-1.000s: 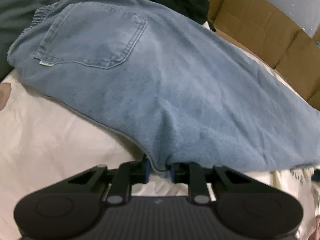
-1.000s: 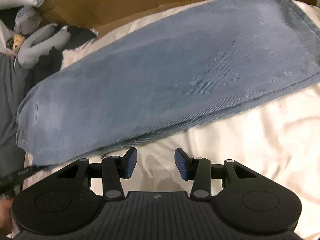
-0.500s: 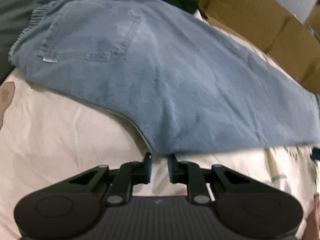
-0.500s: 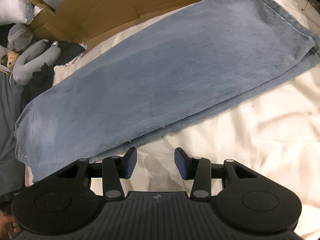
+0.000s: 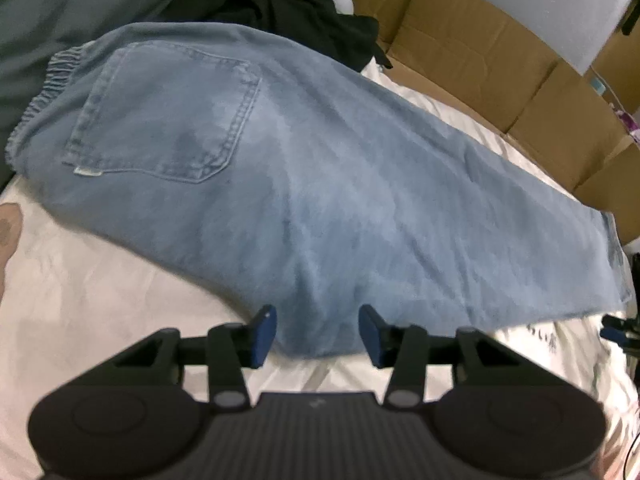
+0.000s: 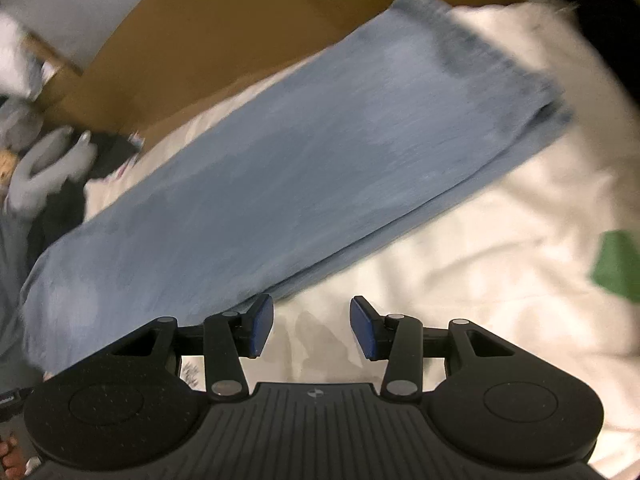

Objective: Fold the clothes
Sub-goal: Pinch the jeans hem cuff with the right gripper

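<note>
Your left gripper [image 5: 318,334], jaws apart, straddled the jeans' [image 5: 320,184] near edge by the seat, while your right gripper [image 6: 312,330], also apart and empty, sat just off that edge along the legs.

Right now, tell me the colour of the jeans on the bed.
Faded light blue denim jeans, clearest in the left wrist view.

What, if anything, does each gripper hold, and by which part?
Nothing. The left gripper is open around the jeans' near edge; the right gripper is open over the sheet.
</note>
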A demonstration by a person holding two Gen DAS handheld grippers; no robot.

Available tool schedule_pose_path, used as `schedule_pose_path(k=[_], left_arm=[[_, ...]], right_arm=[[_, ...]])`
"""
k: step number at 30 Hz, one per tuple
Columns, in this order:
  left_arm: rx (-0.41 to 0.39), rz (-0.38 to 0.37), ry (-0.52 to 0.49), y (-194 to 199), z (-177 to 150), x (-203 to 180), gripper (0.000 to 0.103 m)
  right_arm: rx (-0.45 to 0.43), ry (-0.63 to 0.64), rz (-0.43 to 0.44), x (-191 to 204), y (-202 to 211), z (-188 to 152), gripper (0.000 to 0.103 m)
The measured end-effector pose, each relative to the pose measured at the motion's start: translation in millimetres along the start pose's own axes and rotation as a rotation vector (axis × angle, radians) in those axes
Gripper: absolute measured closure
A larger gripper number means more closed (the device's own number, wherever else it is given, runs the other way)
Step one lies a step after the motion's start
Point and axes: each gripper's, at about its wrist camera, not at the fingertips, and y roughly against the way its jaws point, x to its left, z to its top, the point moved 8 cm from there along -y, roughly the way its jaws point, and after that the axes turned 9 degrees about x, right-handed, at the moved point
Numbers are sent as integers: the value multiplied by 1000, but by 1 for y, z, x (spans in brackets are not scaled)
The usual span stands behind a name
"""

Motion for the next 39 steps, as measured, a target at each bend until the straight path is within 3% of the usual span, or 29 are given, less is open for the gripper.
schedule_pose_path(k=[12, 20, 24, 26, 28, 30, 34, 36, 38, 39], left_arm=[[84, 64, -46, -39, -11, 4, 56], [95, 73, -60, -38, -18, 6, 56], [101, 70, -67, -39, -17, 6, 56], [101, 60, -59, -39, -17, 8, 56], [99, 50, -45, -38, -17, 10, 56], [98, 47, -34, -36, -19, 12, 56], [102, 35, 44, -30, -24, 26, 53], [93, 13, 95, -24, -25, 33, 53], [80, -3, 135, -19, -24, 39, 52], [72, -6, 159, -17, -23, 42, 50]], right_arm=[[-205, -214, -57, -61, 24, 46, 54], [-239, -354, -68, -93, 19, 62, 56], [-263, -386, -81, -102, 17, 67, 72], [-282, -400, -79, -104, 20, 69, 91], [-311, -401, -77, -104, 26, 71, 94], [-348, -399, -73, -102, 34, 71, 94], [-330, -451, -45, -111, 27, 72, 90], [-321, -474, -17, -116, 20, 73, 79], [-315, -483, 22, -117, 13, 75, 62], [-318, -497, 40, -117, 11, 76, 61]])
